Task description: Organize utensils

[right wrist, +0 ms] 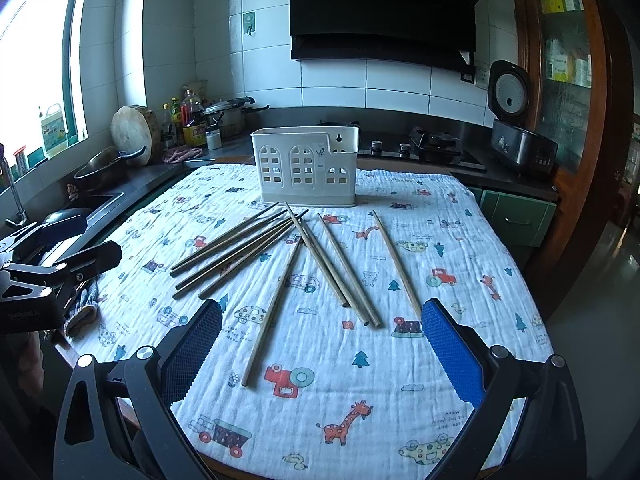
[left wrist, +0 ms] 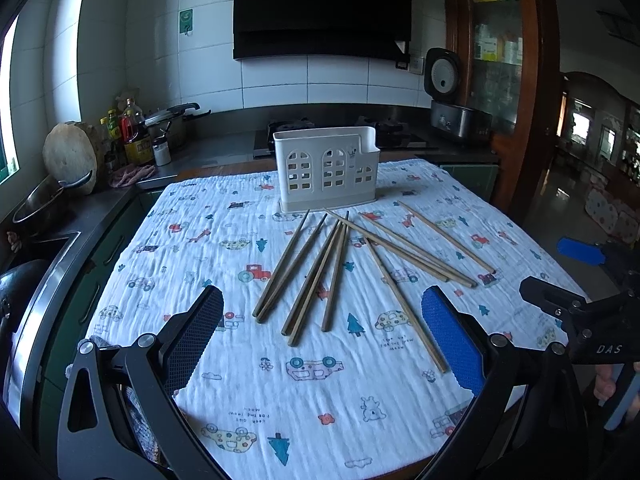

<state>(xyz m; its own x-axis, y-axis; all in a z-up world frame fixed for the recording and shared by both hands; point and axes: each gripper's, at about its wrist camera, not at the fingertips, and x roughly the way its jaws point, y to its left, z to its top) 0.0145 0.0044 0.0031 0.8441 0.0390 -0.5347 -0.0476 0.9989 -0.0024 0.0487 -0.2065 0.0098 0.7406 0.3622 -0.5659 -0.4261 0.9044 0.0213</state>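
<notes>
Several wooden chopsticks (left wrist: 336, 268) (right wrist: 280, 264) lie fanned out on a white cloth printed with cartoon cars (left wrist: 304, 400) (right wrist: 360, 392). Behind them a white utensil holder (left wrist: 326, 170) (right wrist: 306, 166) with arched window cut-outs stands upright and looks empty. My left gripper (left wrist: 322, 328) hovers open over the near part of the cloth, nothing between its blue-padded fingers. My right gripper (right wrist: 322, 332) is open too, just short of the chopsticks' near ends. In the left wrist view the right gripper (left wrist: 580, 300) also shows at the right edge.
A dark counter runs behind the table with a gas hob (right wrist: 432, 144), a rice cooker (right wrist: 520, 144), bottles (right wrist: 192, 118), a pot (right wrist: 228, 114) and a round wooden board (right wrist: 134, 128). A sink with a pan (right wrist: 104, 168) lies to the left. The left gripper's body (right wrist: 52, 264) shows at left.
</notes>
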